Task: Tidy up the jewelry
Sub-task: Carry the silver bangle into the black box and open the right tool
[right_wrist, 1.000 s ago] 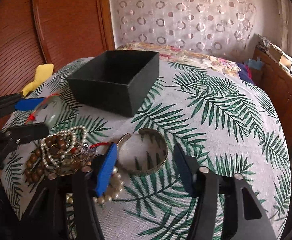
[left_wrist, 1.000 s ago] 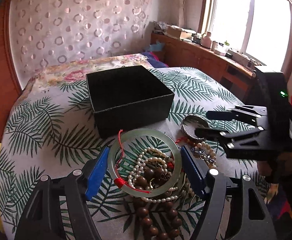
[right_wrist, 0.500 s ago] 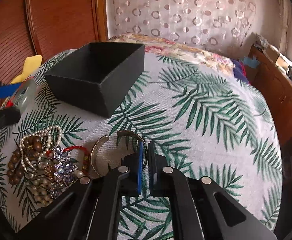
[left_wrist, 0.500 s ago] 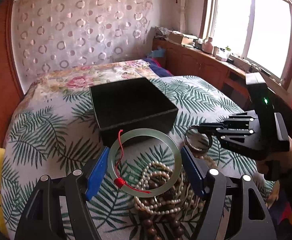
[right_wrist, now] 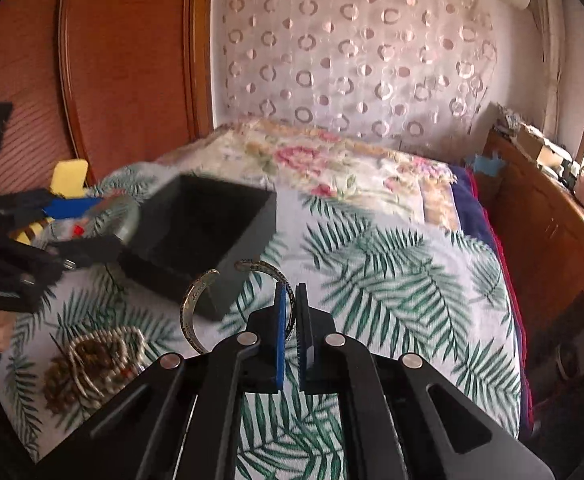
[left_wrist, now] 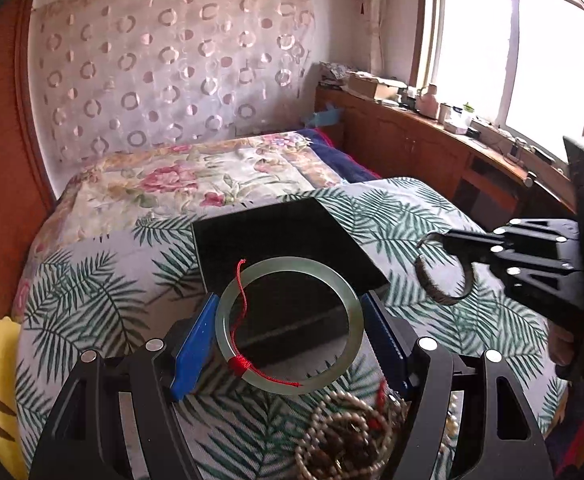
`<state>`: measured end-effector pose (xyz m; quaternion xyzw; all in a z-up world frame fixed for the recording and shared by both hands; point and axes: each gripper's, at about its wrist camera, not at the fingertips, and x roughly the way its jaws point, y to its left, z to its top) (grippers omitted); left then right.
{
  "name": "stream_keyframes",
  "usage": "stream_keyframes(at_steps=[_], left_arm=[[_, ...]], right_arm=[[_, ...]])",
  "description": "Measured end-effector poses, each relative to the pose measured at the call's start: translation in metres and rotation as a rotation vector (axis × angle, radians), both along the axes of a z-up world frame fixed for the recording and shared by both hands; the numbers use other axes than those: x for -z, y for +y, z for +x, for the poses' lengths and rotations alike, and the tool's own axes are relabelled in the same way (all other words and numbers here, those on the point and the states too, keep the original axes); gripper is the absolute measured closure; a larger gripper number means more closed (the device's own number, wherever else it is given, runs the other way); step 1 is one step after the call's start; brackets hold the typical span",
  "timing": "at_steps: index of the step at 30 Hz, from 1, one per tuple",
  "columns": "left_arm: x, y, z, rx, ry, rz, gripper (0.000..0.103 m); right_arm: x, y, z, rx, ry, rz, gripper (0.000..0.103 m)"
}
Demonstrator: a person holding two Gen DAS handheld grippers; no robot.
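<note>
My left gripper (left_wrist: 289, 324) is shut on a pale green jade bangle (left_wrist: 342, 296) with a red cord, held in the air just before the open black box (left_wrist: 279, 240). My right gripper (right_wrist: 290, 320) is shut on a silver cuff bracelet (right_wrist: 191, 312), lifted above the cloth beside the black box (right_wrist: 207, 232). The cuff also shows in the left wrist view (left_wrist: 432, 284) under the right gripper (left_wrist: 448, 242). The bangle appears blurred in the right wrist view (right_wrist: 125, 220) by the left gripper (right_wrist: 71, 224).
A heap of pearl and brown bead strands (left_wrist: 348, 436) lies on the palm-leaf cloth (left_wrist: 99, 304) below my left gripper; it also shows in the right wrist view (right_wrist: 95, 360). A floral bedspread (right_wrist: 332, 168), wooden headboard (right_wrist: 123, 60) and a cluttered wooden counter (left_wrist: 432, 140) surround it.
The right gripper closed on the silver cuff and lifted it off the cloth. The left gripper rose with the jade bangle and moved toward the black box.
</note>
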<state>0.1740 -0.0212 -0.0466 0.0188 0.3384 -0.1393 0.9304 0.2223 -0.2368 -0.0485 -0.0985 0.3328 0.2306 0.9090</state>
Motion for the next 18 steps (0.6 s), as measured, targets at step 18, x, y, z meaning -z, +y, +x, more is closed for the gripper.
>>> stream_keyframes(at_steps=[18], left_arm=[[0.017,0.004,0.040,-0.048,0.049,0.029,0.034]], right_arm=[[-0.006,0.042,0.031,-0.047,-0.023,-0.040,0.098]])
